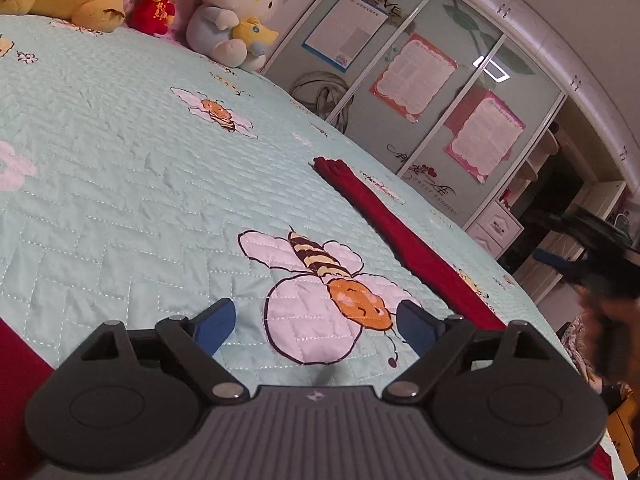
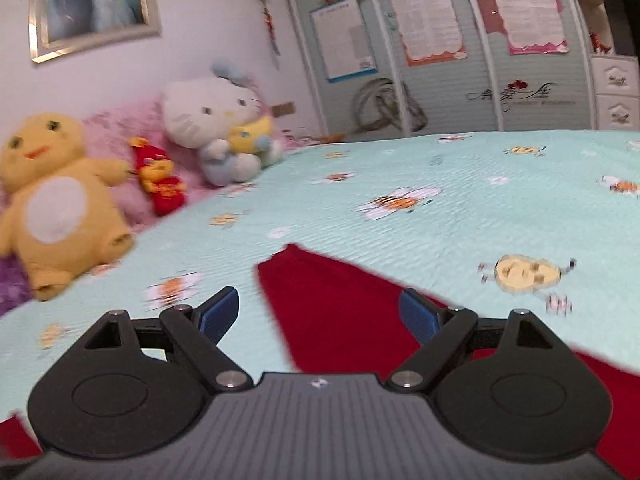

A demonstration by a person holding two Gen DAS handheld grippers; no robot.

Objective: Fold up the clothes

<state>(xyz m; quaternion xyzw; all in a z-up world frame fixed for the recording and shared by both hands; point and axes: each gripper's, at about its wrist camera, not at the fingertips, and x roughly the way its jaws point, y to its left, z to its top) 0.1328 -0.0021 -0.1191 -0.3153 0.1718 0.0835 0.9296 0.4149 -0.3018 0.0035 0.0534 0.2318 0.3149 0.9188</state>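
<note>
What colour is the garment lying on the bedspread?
Dark red garment, plain, no pattern visible; the right wrist view shows it best.

- a bed covered by a pale mint quilted bedspread [image 2: 460, 216] stitched with bee and flower appliqués carries everything here.
- a long dark red garment [image 1: 404, 236], folded narrow, lies flat across the spread; in the right wrist view its pointed end [image 2: 336, 304] rests on the quilt.
- at the head of the bed sit a yellow plush bear [image 2: 60, 204], a small red-dressed plush doll [image 2: 160, 178] and a white plush cat in blue [image 2: 224, 128].
- the plush toys lean against a fluffy pink pillow [image 2: 116, 128].
</note>
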